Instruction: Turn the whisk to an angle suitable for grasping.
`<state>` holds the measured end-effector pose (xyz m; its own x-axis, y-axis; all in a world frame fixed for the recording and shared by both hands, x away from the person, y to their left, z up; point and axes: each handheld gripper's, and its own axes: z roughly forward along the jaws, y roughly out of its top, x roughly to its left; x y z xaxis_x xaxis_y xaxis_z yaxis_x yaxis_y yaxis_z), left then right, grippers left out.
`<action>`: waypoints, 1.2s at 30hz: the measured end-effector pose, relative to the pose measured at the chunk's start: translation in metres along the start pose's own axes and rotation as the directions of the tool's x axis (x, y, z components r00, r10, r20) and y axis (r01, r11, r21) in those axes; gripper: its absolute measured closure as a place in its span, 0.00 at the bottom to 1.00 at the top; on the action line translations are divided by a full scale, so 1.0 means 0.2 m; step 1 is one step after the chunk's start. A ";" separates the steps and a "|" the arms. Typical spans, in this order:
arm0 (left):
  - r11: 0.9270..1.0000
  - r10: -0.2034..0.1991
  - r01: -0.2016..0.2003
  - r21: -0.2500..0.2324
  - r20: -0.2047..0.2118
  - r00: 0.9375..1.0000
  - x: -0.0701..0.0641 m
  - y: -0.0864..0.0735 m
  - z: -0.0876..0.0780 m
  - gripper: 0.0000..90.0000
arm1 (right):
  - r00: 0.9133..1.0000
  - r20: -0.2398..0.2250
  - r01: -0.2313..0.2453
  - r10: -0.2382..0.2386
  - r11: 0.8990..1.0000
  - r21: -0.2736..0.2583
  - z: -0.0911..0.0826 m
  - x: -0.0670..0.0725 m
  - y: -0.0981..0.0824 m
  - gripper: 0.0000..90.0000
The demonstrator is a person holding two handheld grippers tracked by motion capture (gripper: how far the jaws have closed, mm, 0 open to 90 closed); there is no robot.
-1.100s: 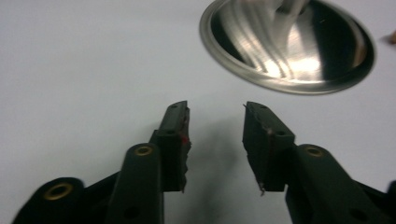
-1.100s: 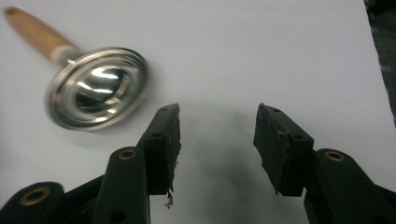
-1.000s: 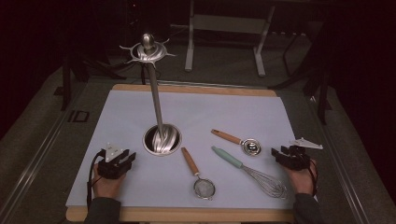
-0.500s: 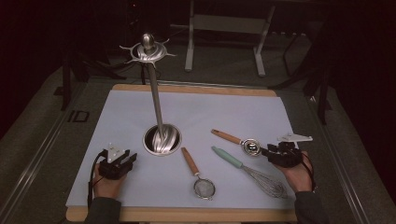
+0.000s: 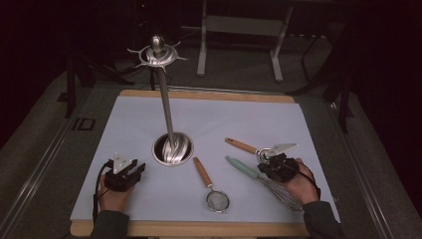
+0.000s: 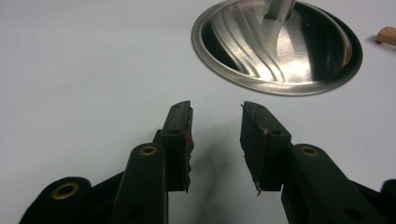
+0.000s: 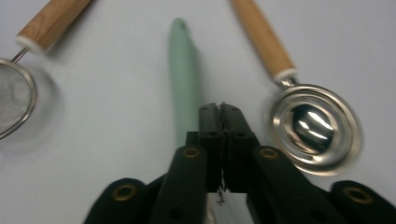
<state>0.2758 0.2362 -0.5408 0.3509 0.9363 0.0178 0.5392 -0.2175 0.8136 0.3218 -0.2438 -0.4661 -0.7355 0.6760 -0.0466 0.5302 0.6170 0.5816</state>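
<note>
The right gripper (image 7: 223, 108), its jaws just closed together on nothing, hovered over the mint-handled whisk (image 7: 183, 70), which lay on the white mat (image 5: 298, 124) between the measuring scoop (image 7: 315, 127) and the strainer (image 7: 14, 100). The left gripper (image 6: 215, 116) sat wide open and empty, near the stand's steel base (image 6: 280, 51).

Black grippers (image 5: 125, 174), brass rivets, dark sleeves (image 5: 323, 219)

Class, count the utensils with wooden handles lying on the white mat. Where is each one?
2. The small strainer lies right of the stand's base; the round metal scoop lies farther right, beside the mint-handled whisk. None appears hidden.
</note>
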 end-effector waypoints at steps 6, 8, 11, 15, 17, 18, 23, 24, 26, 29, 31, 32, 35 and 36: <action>1.000 0.000 0.000 0.001 0.000 1.000 0.00 0.00 0.00 0.71 | 0.998 0.011 0.068 -0.069 0.994 0.087 0.07 0.04 0.04 0.73; 1.000 -0.001 0.001 0.002 0.000 1.000 0.00 0.00 0.00 0.71 | 0.995 0.012 0.093 -0.095 0.987 0.128 0.10 0.05 0.05 0.69; 1.000 -0.001 0.001 0.001 -0.001 1.000 0.00 0.00 0.00 0.71 | 0.994 0.004 0.104 -0.107 0.978 0.179 0.14 0.05 0.06 0.66; 1.000 -0.004 0.004 0.002 0.001 1.000 0.00 0.00 0.00 0.71 | 0.995 -0.014 0.097 -0.096 0.976 0.196 0.17 0.03 0.07 0.69; 1.000 -0.004 0.004 0.002 0.001 1.000 0.00 0.00 0.00 0.71 | 0.997 -0.031 0.077 -0.072 0.978 0.193 0.18 -0.01 0.08 0.72; 1.000 -0.004 0.004 0.002 0.001 1.000 0.00 0.00 0.00 0.71 | 0.997 -0.036 0.076 -0.070 0.977 0.197 0.18 -0.01 0.08 0.72; 1.000 -0.005 0.005 0.002 0.001 1.000 0.00 0.00 0.00 0.71 | 0.995 -0.093 0.053 -0.029 0.963 0.264 0.22 -0.06 0.09 0.74; 1.000 -0.005 0.005 0.002 0.000 1.000 0.00 0.00 0.00 0.71 | 0.995 -0.098 0.050 -0.024 0.960 0.275 0.22 -0.07 0.09 0.74; 1.000 -0.005 0.005 0.003 0.000 1.000 0.00 0.00 0.00 0.71 | 0.994 -0.107 0.053 -0.022 0.953 0.298 0.23 -0.08 0.09 0.74; 1.000 -0.004 0.004 0.003 -0.001 1.000 0.00 0.00 0.00 0.71 | 0.993 -0.121 0.051 -0.011 0.942 0.333 0.25 -0.09 0.11 0.75; 1.000 -0.004 0.004 0.003 -0.001 1.000 0.00 0.00 0.00 0.71 | 0.992 -0.123 0.050 -0.006 0.933 0.357 0.26 -0.09 0.12 0.75; 1.000 -0.004 0.004 0.003 -0.001 1.000 0.00 0.00 0.00 0.71 | 0.992 -0.124 0.051 -0.005 0.928 0.368 0.26 -0.09 0.12 0.75; 1.000 -0.005 0.005 0.003 -0.002 1.000 0.00 0.00 0.00 0.71 | 0.992 -0.126 0.055 -0.004 0.913 0.405 0.28 -0.09 0.13 0.76; 1.000 -0.005 0.005 0.003 -0.002 1.000 0.00 0.00 0.00 0.71 | 0.992 -0.130 0.058 -0.005 0.911 0.409 0.28 -0.09 0.14 0.76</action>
<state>0.2761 0.2366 -0.5408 0.3469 0.9378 0.0152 0.5431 -0.2141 0.8119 0.3739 -0.2169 -0.4950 -0.7866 0.6150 0.0561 0.6127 0.7658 0.1953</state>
